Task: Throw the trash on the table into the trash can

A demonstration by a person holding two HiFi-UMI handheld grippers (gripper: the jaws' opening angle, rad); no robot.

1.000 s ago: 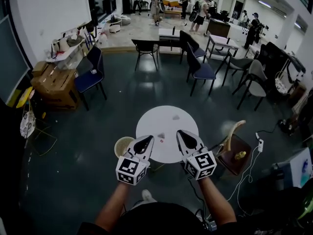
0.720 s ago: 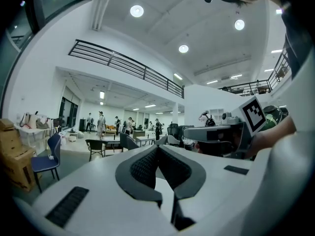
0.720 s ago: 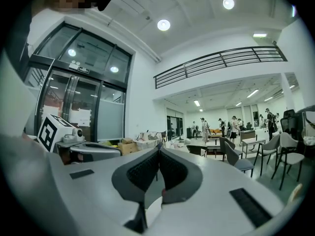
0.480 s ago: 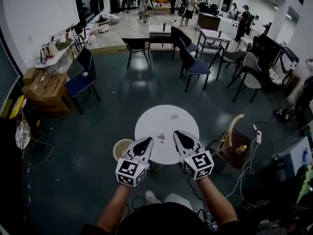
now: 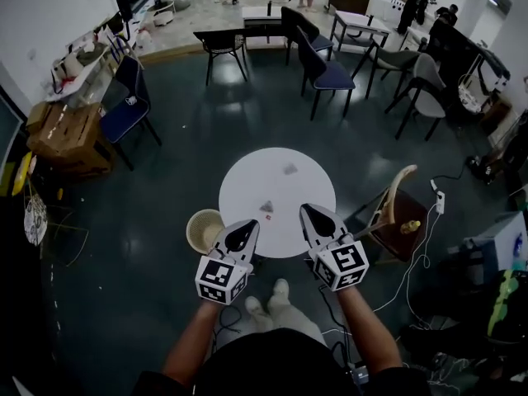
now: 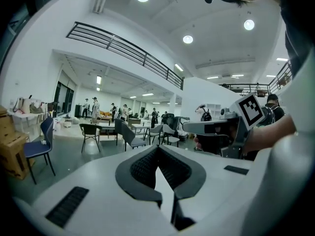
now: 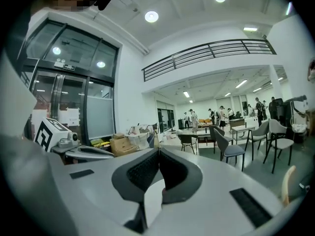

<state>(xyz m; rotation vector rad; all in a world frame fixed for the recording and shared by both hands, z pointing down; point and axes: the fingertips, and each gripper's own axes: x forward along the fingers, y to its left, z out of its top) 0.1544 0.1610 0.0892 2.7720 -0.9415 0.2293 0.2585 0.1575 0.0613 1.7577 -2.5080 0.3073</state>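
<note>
The left gripper [image 5: 246,229] and the right gripper [image 5: 309,217] are each seen with jaws pressed together on nothing, held side by side over the near edge of the round white table [image 5: 247,180]. Two scraps of trash are left on that table, a small crumpled one [image 5: 266,207] towards its near edge and a greyish one [image 5: 289,169] towards its far side; the trash can [image 5: 191,225] is stood just beside the table's near-left edge. Both scraps are judged light, soft and apt to slide, best pinched across the raised middle.
</note>
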